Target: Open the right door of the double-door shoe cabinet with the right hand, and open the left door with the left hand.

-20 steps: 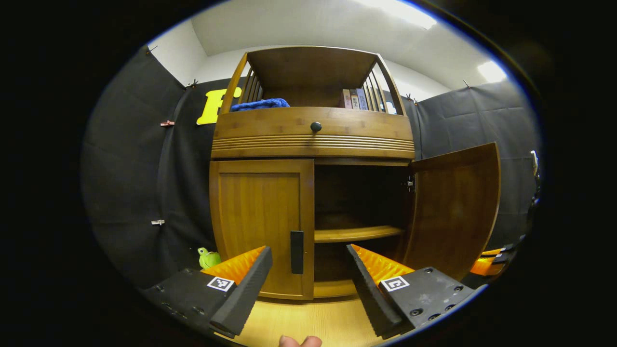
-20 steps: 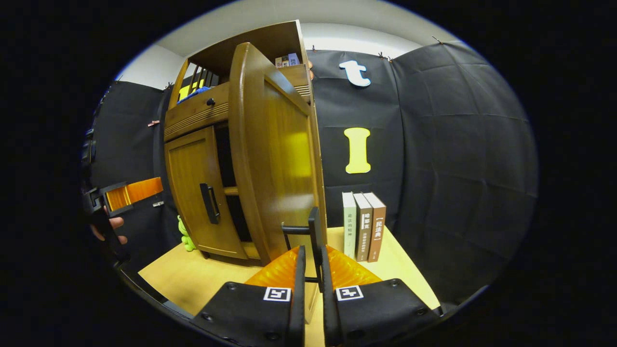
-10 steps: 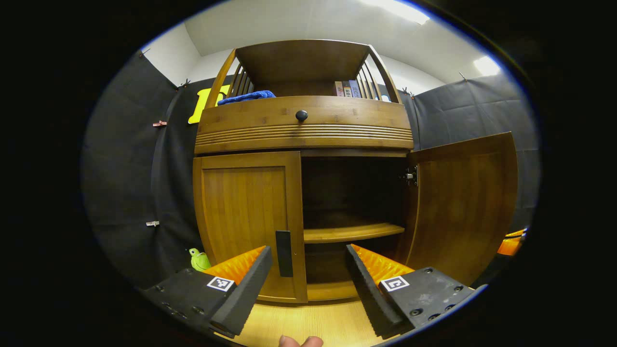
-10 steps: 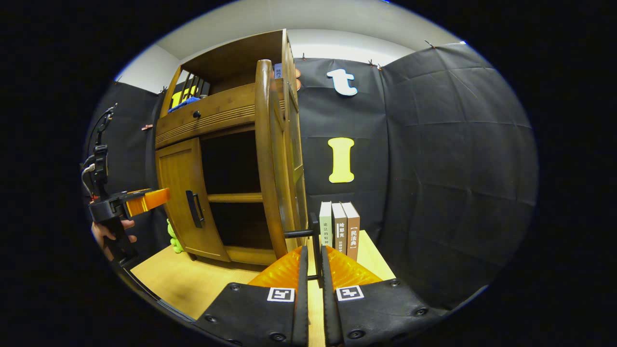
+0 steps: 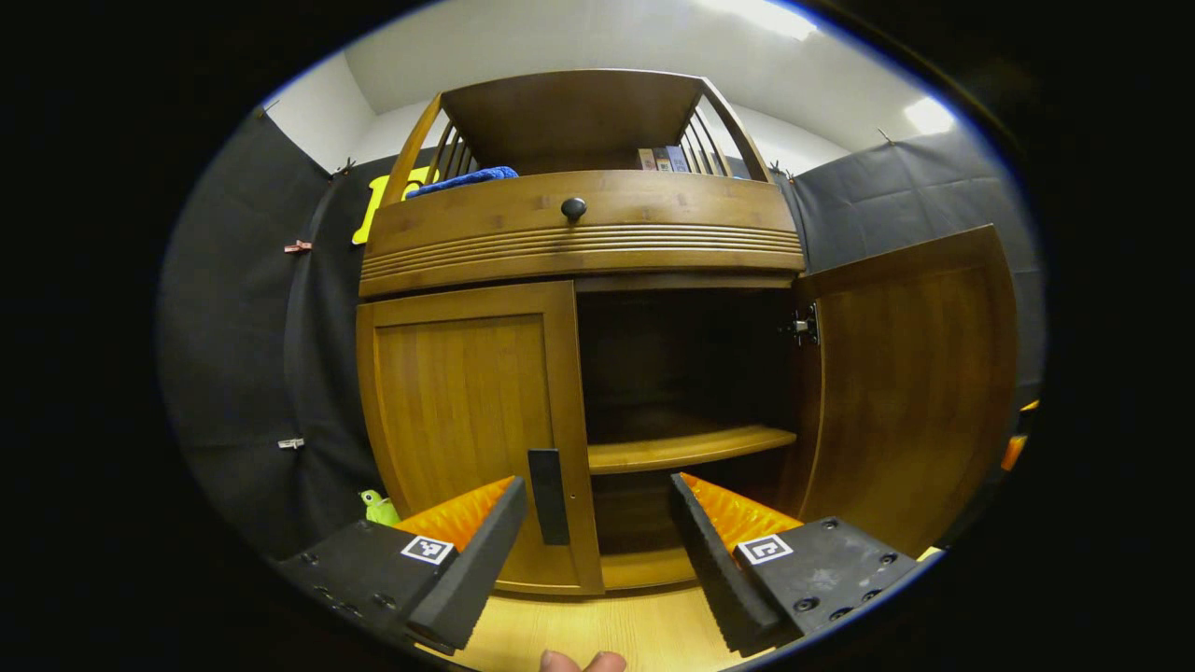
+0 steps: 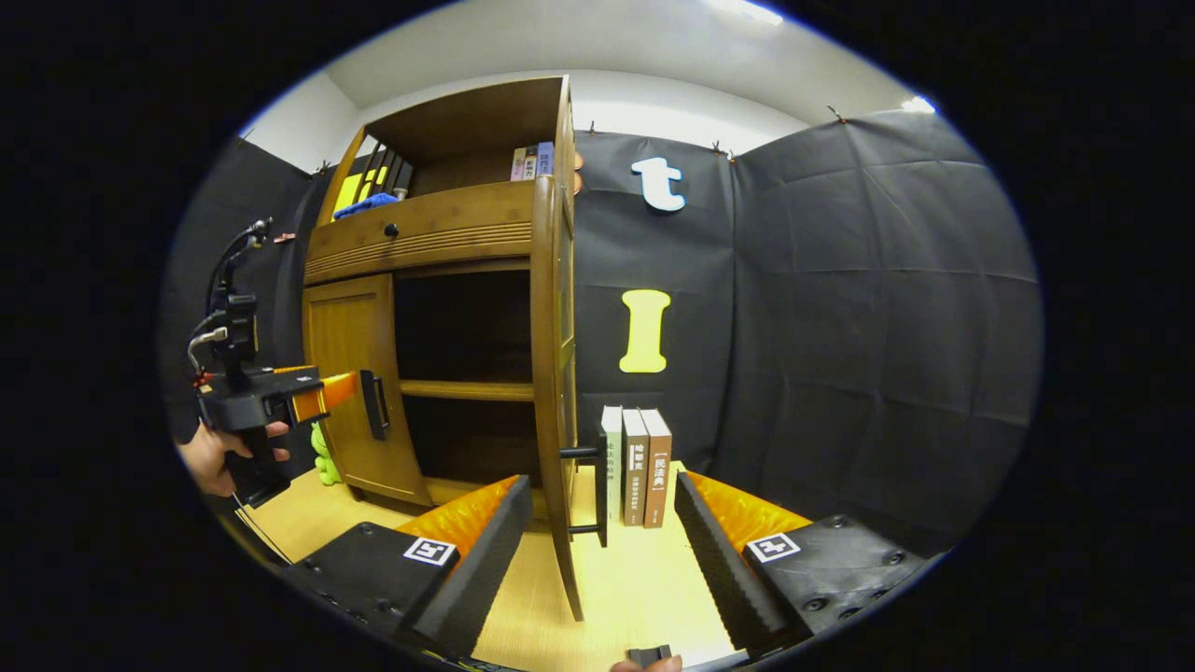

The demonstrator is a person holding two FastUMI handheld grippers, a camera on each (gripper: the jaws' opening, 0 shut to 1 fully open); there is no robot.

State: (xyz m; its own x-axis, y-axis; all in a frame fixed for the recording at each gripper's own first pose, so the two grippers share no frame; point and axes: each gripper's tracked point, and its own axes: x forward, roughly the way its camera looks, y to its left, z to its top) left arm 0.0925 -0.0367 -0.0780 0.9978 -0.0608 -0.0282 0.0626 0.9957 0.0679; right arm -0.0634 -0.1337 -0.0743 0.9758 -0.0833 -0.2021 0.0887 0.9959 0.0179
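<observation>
The wooden shoe cabinet stands on a light table. Its right door is swung wide open, seen edge-on in the right gripper view as the right door with its black handle. My right gripper is open, its fingers apart on either side of that handle and not touching it. The left door is closed. Its black handle sits just above and between the fingers of my open left gripper. The left gripper also appears in the right gripper view, close to the left door's handle.
Three books stand on the table right of the cabinet. A green toy sits at the cabinet's left foot. A drawer with a dark knob runs above the doors; a blue cloth and books lie on the top shelf.
My right gripper swung the right door fully open, then opened and let go of its handle. My left gripper moved closer to the left door's handle.
</observation>
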